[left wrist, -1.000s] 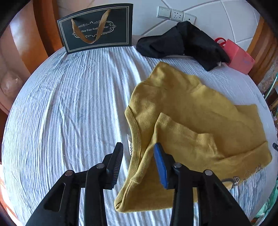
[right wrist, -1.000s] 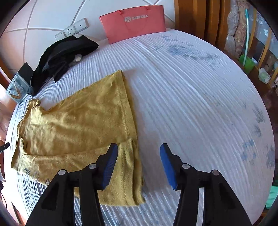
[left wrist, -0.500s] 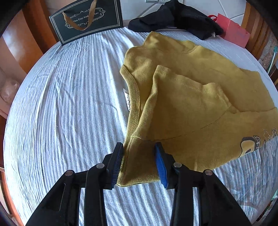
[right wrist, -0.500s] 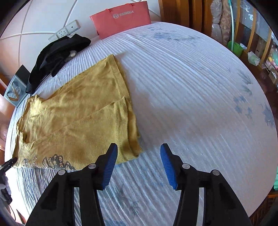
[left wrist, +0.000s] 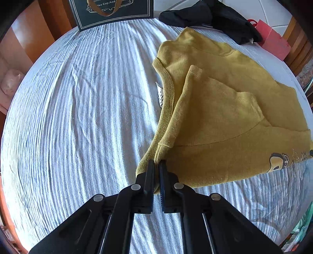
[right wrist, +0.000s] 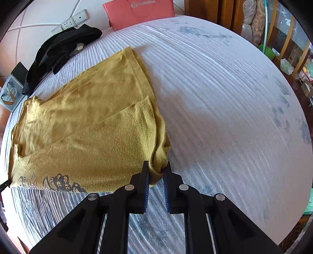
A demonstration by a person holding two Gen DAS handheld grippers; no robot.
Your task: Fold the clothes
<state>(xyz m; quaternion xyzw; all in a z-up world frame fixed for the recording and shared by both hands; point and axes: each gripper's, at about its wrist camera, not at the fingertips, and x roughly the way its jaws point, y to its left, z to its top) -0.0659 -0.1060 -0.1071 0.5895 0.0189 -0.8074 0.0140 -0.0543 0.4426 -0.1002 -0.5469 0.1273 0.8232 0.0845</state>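
Note:
A mustard-yellow shirt [left wrist: 225, 117] lies partly folded on the white striped bed, sleeve folded in, print near its near edge. My left gripper [left wrist: 157, 166] is shut on the shirt's near shoulder corner by the collar. In the right wrist view the shirt [right wrist: 88, 127] spreads to the left, and my right gripper [right wrist: 156, 170] is closed on its near hem corner, which bunches between the jaws.
A black garment [left wrist: 211, 17] [right wrist: 58, 48] lies at the head of the bed. A dark gift bag [left wrist: 111, 13] and a pink bag [right wrist: 140, 13] [left wrist: 273, 43] stand by the wall. Wooden furniture borders the bed sheet [right wrist: 225, 97].
Both grippers moved down to the shirt's near edge and closed from wide open, the left on the shoulder corner, the right on the hem corner.

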